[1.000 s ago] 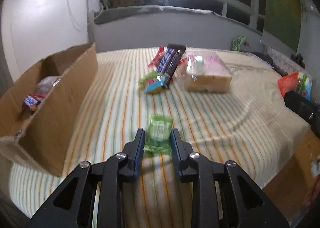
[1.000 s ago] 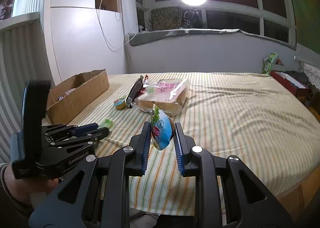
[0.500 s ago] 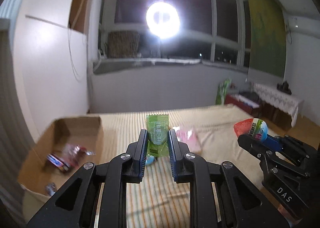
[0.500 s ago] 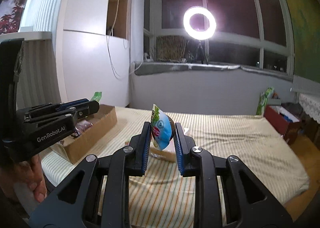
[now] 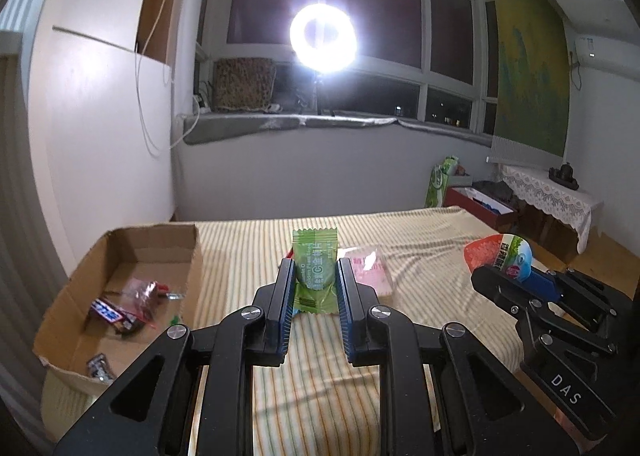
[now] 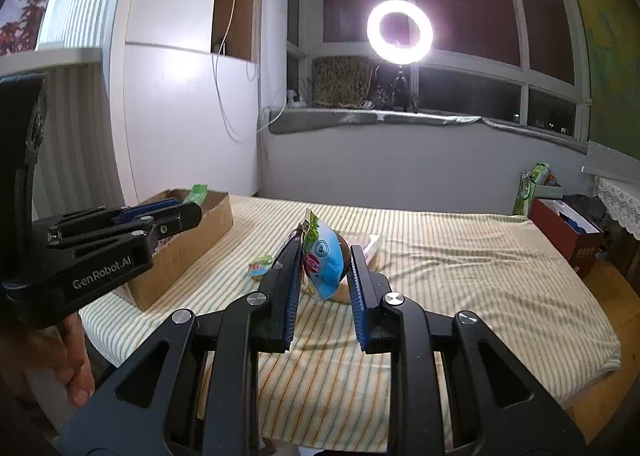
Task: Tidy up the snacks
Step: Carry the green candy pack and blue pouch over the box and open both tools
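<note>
My left gripper [image 5: 314, 268] is shut on a small green candy packet [image 5: 314, 272] and holds it upright above the striped bed. My right gripper [image 6: 325, 256] is shut on a blue, white and red snack pouch [image 6: 323, 262], also in the air. The right gripper [image 5: 516, 276] and its pouch [image 5: 500, 254] show at the right of the left wrist view. The left gripper [image 6: 176, 212] shows at the left of the right wrist view, beside the cardboard box [image 6: 192, 248]. The open box [image 5: 120, 280] holds several wrapped snacks [image 5: 128, 304].
The striped bed [image 6: 460, 276] carries a pink packaged block [image 5: 370, 270] and a small green-blue snack [image 6: 261, 266]. A red box [image 6: 568, 232] and a green bag [image 5: 442, 180] stand past the bed's far right. A lace-covered table [image 5: 548, 192] is at the right.
Both grippers rose from near the bed surface to a level, higher pose. The left gripper closed on the green packet and lifted it off the bed. The right kept its pouch.
</note>
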Motion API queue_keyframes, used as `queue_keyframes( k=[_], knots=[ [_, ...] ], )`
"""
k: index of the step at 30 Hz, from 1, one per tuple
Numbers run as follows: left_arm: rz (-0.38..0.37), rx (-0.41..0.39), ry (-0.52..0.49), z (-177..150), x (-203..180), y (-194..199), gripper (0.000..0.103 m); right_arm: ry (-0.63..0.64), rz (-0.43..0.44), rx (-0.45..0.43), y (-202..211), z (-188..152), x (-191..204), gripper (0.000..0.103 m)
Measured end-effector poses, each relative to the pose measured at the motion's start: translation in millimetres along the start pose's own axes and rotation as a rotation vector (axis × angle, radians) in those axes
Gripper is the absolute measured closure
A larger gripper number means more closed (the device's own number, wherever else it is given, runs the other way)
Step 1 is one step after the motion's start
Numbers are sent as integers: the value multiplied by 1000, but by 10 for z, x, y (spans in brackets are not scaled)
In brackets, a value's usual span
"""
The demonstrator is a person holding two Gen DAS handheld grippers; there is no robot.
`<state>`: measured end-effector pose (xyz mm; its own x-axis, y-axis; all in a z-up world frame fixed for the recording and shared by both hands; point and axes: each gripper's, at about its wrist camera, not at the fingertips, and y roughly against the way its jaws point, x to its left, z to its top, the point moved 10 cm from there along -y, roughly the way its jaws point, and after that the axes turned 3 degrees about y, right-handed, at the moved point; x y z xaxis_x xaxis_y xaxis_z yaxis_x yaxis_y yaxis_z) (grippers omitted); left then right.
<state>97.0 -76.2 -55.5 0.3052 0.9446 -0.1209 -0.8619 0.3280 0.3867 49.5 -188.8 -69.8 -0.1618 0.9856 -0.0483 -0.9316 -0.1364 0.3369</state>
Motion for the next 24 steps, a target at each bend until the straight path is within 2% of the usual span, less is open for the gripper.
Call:
queue_keyframes(
  k=[4,8,12,19,24],
  knots=[
    [-7,21,39,-73,181,-10,85,49,10,33,-143,19,237,80],
    [15,16,85,-107,537,58,85,109,39,56,-326,108,631,80],
    [63,3,121,-134,973,178,85,162,113,69,-513,192,1108,79],
    [209,-36,209,-130,1783,468,85,241,266,26,-661,416,1924,79],
    [268,-66,204,-39,1948,645,85,246,316,12,-714,478,2153,79]
  ],
)
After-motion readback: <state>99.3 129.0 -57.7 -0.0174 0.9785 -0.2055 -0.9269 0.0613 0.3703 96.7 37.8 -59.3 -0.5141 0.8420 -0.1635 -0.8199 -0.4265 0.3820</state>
